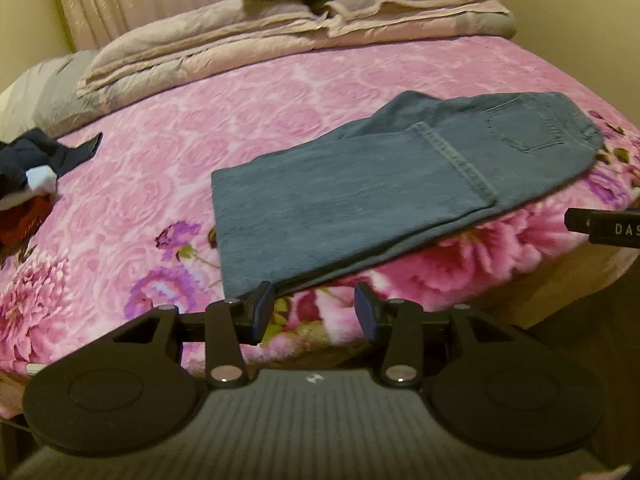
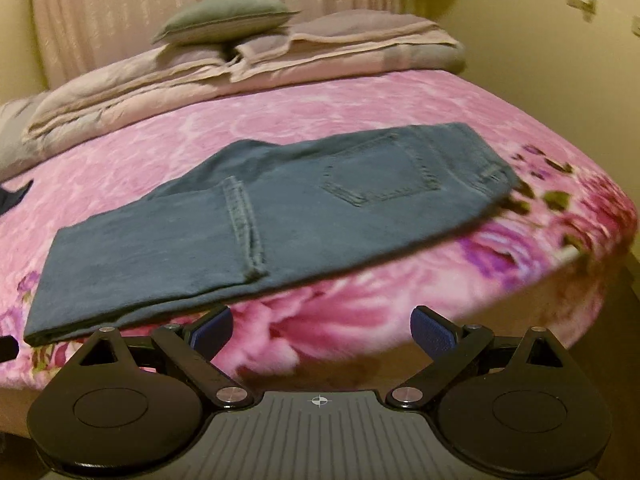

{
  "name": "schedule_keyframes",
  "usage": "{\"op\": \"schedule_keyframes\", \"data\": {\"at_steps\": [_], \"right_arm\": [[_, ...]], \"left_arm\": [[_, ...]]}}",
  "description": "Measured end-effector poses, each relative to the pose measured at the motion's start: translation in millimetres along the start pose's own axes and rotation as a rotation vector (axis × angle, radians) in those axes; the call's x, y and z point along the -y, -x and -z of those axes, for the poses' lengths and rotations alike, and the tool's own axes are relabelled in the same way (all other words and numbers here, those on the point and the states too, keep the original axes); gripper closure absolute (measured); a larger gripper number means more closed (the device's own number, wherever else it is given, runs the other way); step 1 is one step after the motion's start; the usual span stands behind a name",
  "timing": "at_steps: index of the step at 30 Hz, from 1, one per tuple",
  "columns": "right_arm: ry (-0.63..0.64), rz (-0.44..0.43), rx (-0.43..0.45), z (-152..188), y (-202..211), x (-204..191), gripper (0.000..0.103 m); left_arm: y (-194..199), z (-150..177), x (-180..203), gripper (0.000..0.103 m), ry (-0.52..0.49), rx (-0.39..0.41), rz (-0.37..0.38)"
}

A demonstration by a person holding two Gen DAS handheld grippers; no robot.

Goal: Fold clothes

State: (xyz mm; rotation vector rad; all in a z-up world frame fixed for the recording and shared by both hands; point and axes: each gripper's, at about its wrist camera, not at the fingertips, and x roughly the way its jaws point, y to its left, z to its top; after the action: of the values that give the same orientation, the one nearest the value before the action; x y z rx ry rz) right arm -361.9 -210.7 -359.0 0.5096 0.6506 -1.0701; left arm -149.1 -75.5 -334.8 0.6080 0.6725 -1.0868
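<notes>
**Folded jeans lie on the bed, both grippers empty**

A bed (image 1: 168,152) covered by a pink floral blanket fills both views, with folded beige quilts (image 1: 248,36) and a grey-green pillow (image 2: 224,20) stacked at its far end before a pale curtain. The blue jeans (image 2: 280,220) rest flat near the bed's near edge, legs folded over so a hem crosses the middle and a back pocket faces up. A heap of dark and red clothes (image 1: 28,176) sits well apart at the left edge. The left gripper (image 1: 314,312) hovers just off the jeans' corner, jaws partly parted, grasping nothing. The right gripper (image 2: 322,332) has its jaws spread wide, released, above the blanket's edge.
</notes>
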Motion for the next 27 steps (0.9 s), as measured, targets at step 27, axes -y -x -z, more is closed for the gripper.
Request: {"op": "schedule_keyframes", "data": {"at_steps": [27], "right_arm": [[-0.091, 0.001, 0.043, 2, 30, 34, 0.005]], "left_arm": [[22, 7, 11, 0.059, -0.013, 0.029, 0.026]]}}
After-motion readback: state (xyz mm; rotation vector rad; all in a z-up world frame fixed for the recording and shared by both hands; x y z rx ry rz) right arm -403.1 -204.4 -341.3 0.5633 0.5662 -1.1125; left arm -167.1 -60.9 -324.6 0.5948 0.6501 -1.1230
